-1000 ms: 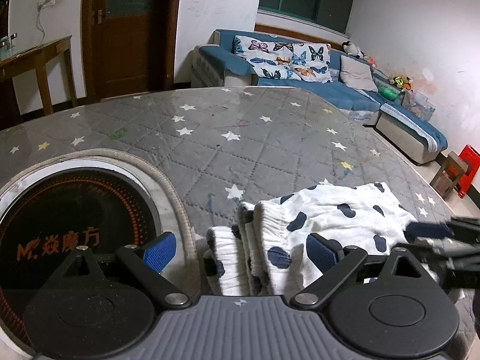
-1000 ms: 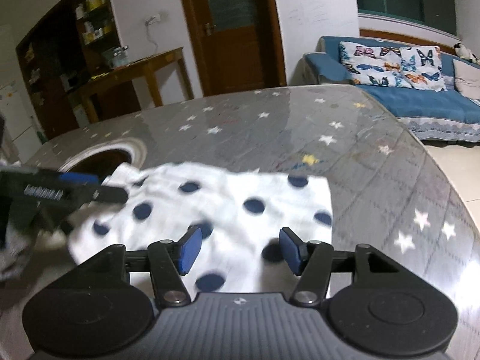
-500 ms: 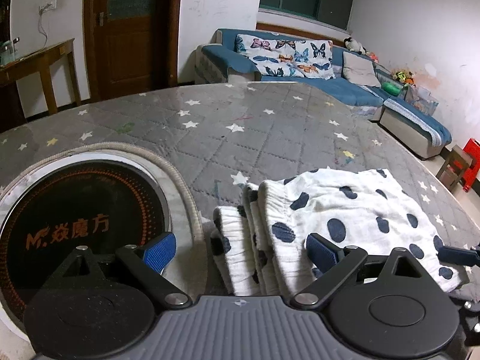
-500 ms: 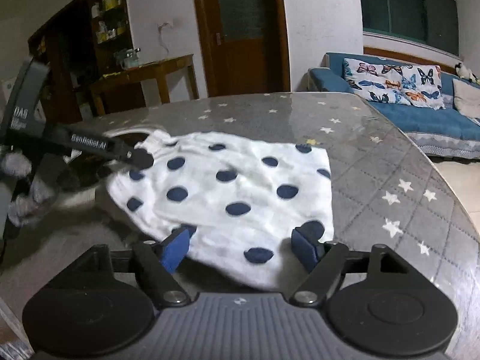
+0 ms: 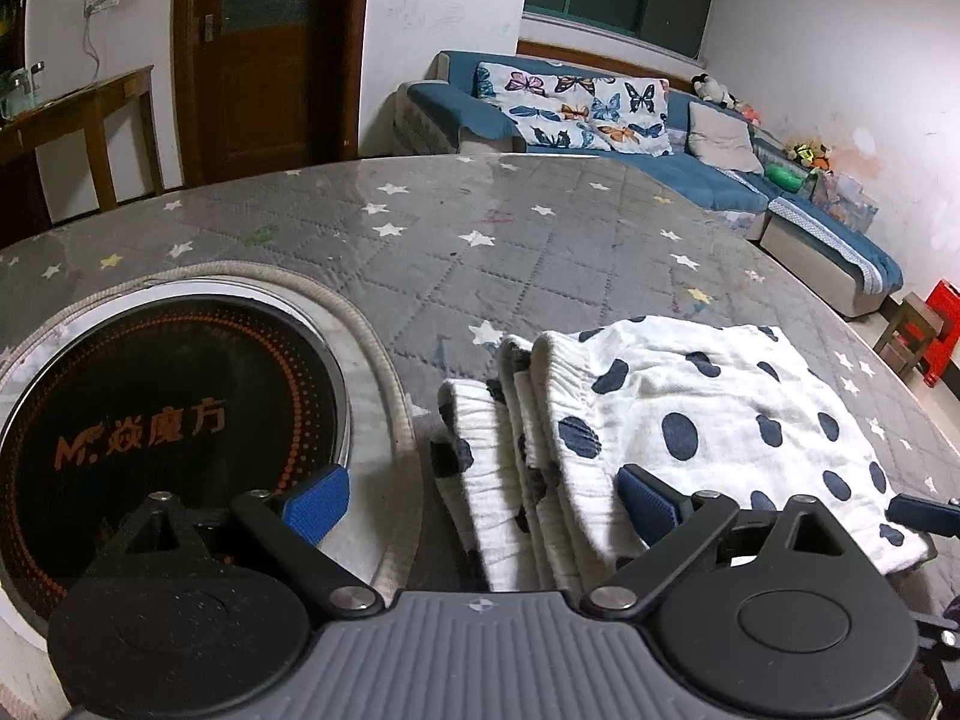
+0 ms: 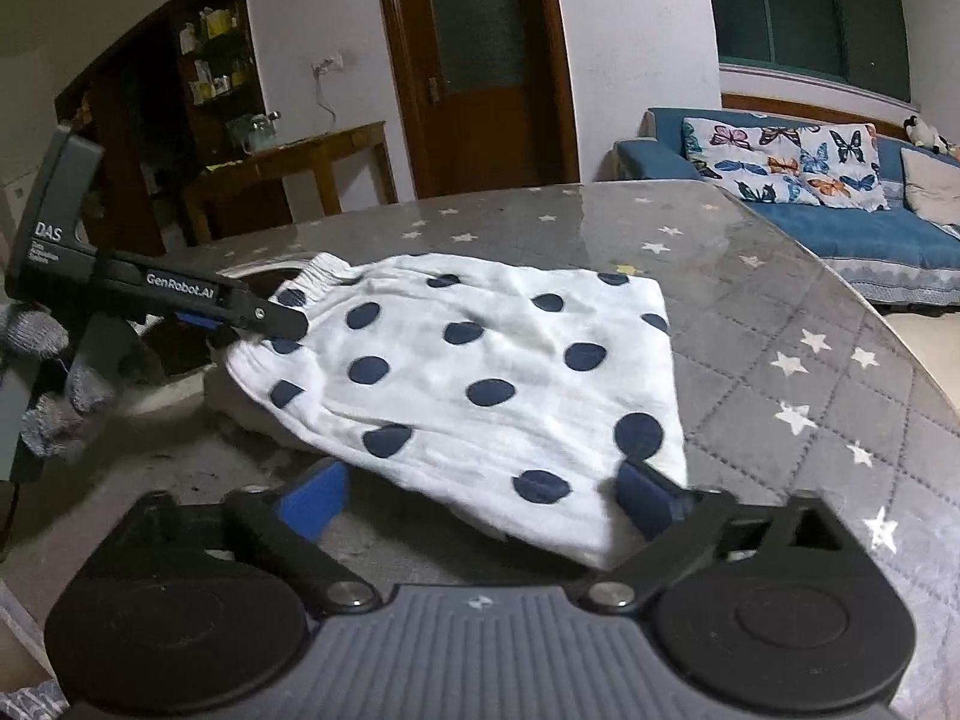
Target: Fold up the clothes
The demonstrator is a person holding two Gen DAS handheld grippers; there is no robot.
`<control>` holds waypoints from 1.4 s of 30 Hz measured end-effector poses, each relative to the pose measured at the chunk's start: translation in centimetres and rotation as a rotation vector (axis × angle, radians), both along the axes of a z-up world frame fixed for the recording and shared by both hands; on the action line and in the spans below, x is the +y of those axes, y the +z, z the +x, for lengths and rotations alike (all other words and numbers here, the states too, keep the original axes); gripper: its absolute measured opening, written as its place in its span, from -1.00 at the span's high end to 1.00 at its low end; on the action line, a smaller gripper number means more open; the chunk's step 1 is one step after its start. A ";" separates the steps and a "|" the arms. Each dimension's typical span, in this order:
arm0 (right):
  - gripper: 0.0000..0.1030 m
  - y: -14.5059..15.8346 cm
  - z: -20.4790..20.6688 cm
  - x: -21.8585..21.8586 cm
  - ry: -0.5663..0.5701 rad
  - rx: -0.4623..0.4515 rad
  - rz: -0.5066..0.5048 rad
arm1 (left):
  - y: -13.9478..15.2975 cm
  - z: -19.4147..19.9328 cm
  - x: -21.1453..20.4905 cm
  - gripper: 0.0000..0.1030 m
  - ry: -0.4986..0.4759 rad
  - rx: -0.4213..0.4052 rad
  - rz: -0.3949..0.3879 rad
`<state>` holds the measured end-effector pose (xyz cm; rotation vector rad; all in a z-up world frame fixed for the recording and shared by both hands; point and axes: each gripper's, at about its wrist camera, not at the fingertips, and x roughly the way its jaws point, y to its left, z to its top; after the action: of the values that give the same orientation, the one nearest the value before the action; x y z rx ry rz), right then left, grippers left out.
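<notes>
The right tongs (image 6: 480,495) sit nearest, their blue pads spread wide and opening further. The near hem of the folded garment (image 6: 480,360) lies between the pads, but neither pad presses on it. That garment, white cloth with dark blue dots, rests flat on the table (image 6: 780,324), which wears a grey quilted cover sprinkled with stars.

At the garment's gathered waistband end, the left tongs (image 5: 483,501) also stand wide apart. One blue pad lies against the waistband's edge and the other hangs clear over the round black cooktop (image 5: 162,420) set into the table just beside the garment. Nothing is gripped. From the right wrist view the same tool reaches in from the left, its black finger tip lying at the waistband; whether it actually touches the cloth there is hard to say. A hand in a grey knit glove (image 6: 42,372) holds it.

In the left wrist view the waistband (image 5: 540,420) shows as several stacked, crinkled layers.

Beyond the garment the table stretches bare to its curved far edge. Farther still stand a blue sofa (image 5: 690,168) with a butterfly-print cushion (image 5: 576,105), a brown wooden door (image 6: 480,60), and a wooden side table (image 6: 288,174) left of the door.
</notes>
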<state>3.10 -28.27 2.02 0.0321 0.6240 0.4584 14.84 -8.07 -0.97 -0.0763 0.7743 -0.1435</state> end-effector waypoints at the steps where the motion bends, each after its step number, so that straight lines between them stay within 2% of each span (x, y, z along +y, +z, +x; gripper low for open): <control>1: -1.00 0.1 -0.1 0.1 0.001 -0.003 0.008 | 0.0 -0.1 0.0 -0.96 -0.002 -0.004 -0.004; 20: -1.00 -1.2 -0.4 1.2 -0.056 -0.027 -0.033 | 0.2 -2.7 0.1 -1.00 -0.033 -0.030 -0.047; 28: -1.00 -1.5 -0.5 1.9 -0.051 -0.035 -0.076 | 0.3 -4.0 0.2 -1.00 -0.020 -0.030 -0.038; 36: -1.00 -1.5 -0.6 1.8 -0.066 -0.037 -0.050 | -0.1 -5.3 0.1 -1.00 -0.029 -0.012 -0.033; 42: -1.00 -1.5 -0.5 2.2 -0.067 -0.037 -0.076 | -0.3 -6.2 0.1 -1.00 -0.024 -0.001 -0.035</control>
<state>2.55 -26.09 0.53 -0.0274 0.6015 0.3691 8.63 -7.94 -1.24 -0.1005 0.7717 -0.1795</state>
